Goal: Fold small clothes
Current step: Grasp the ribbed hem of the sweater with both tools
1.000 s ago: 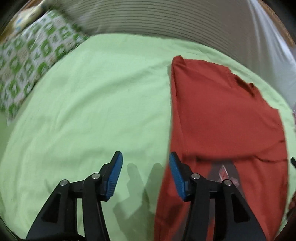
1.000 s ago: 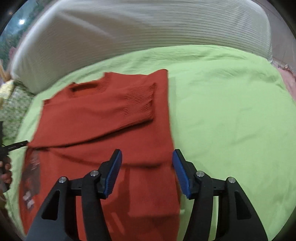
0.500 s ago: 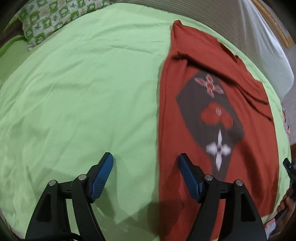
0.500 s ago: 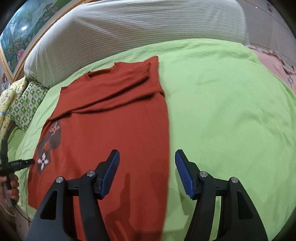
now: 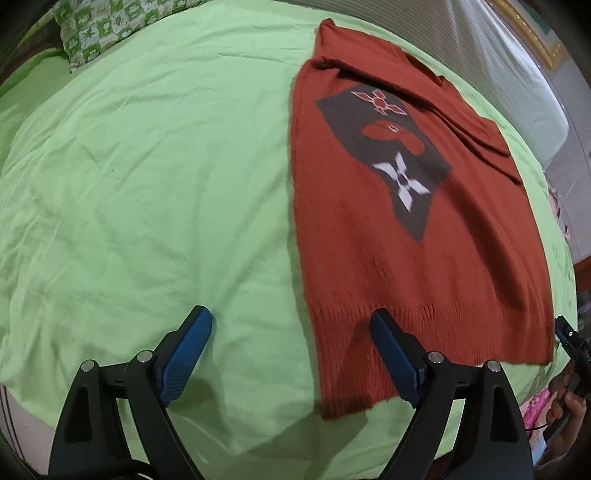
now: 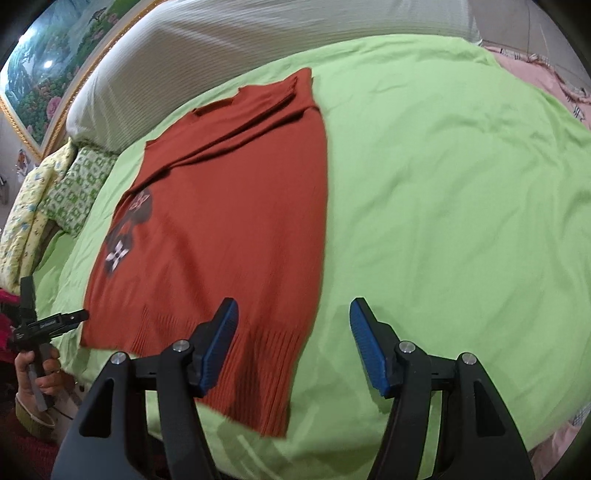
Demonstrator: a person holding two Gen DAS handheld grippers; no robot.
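A rust-red knit sweater (image 5: 402, 236) lies flat on the green bedsheet (image 5: 147, 184), sleeves folded across its upper part, a dark patch with white and red motifs on its front. It also shows in the right wrist view (image 6: 236, 206). My left gripper (image 5: 290, 321) is open and empty, straddling the sweater's left bottom corner at the ribbed hem. My right gripper (image 6: 293, 310) is open and empty, straddling the hem's right bottom corner. The left gripper also shows in the right wrist view (image 6: 55, 323), held in a hand.
A green-and-white patterned pillow (image 5: 107, 26) lies at the far left. A grey striped headboard cushion (image 6: 258, 48) runs along the back, with a framed painting (image 6: 40, 74) behind. Pink bedding (image 6: 546, 77) lies at the far right. The near bed edge (image 6: 369, 443) is close below the grippers.
Both grippers have pulled back from the folded sleeves toward the sweater's bottom hem and opened wider. The whole sweater front, with its motif, has come into view.
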